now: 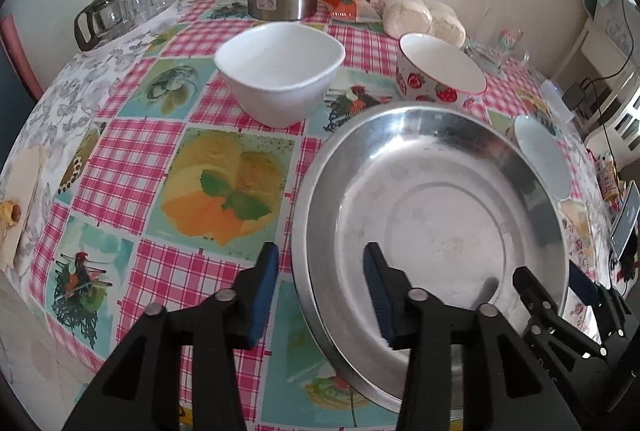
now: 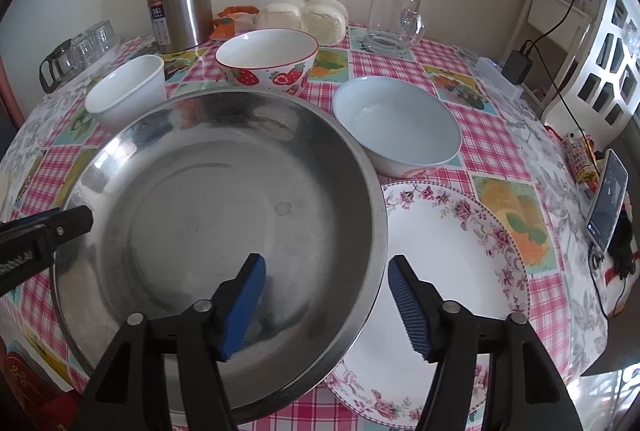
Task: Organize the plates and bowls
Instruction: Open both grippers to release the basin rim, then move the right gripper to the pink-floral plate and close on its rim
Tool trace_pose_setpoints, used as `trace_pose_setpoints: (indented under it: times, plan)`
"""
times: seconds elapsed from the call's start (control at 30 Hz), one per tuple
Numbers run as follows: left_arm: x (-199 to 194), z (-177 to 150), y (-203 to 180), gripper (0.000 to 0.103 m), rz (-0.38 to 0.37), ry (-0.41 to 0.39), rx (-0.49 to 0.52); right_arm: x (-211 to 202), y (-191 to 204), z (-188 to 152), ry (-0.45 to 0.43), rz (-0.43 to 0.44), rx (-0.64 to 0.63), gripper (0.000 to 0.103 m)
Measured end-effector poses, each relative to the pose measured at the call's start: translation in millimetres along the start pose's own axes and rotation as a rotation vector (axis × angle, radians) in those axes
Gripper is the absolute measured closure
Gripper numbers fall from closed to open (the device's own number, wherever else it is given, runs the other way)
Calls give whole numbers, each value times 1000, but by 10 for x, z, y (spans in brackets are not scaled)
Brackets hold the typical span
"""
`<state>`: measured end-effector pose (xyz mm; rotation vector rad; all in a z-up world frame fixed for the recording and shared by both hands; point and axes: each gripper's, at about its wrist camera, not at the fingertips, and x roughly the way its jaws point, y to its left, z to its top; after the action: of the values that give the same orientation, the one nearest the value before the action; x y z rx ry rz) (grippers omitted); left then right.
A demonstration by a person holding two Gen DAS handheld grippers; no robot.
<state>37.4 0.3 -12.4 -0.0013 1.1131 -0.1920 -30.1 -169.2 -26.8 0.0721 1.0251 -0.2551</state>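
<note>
Grippers tilt steeply down over the steel plate (image 2: pixel 224 215) near the table's (image 1: pixel 132 171) front edge. Left gripper (image 1: pixel 320 295) straddles the plate's left rim, jaws apart; right gripper (image 2: pixel 326 305) straddles its right rim, spread wide, above the floral plate (image 2: pixel 448 263).

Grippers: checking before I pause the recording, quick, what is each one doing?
Left gripper: open, fingers straddling the steel plate rim.
Right gripper: open, likewise straddling that rim.
</note>
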Motion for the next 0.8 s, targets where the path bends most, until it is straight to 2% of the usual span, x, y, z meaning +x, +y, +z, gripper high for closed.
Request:
trace_pose_setpoints:
  times: [0.17, 0.23, 0.3, 0.43, 0.5, 0.8]
  plan:
    - [-10, 4, 40, 41, 10, 0, -17, -8, -34, -1, -5, 3, 17, 27]
    - [-6, 7, 68, 29, 15, 0, -24, -12, -46, 6, -7, 11, 29, 22]
    - [-20, 4, 90, 22, 27, -9, -25, -21, -49, 13, -12, 17, 41, 17]
    - [-20, 13, 129, 13, 48, -22, -25, -36, -31, 25, -21, 32, 49, 7]
    - [-20, 16, 145, 10, 61, -27, -25, -48, -19, 28, -31, 35, 47, 0]
    - [-27, 23, 151, 7, 88, -43, -4, -51, -48, 33, -29, 42, 73, 0]
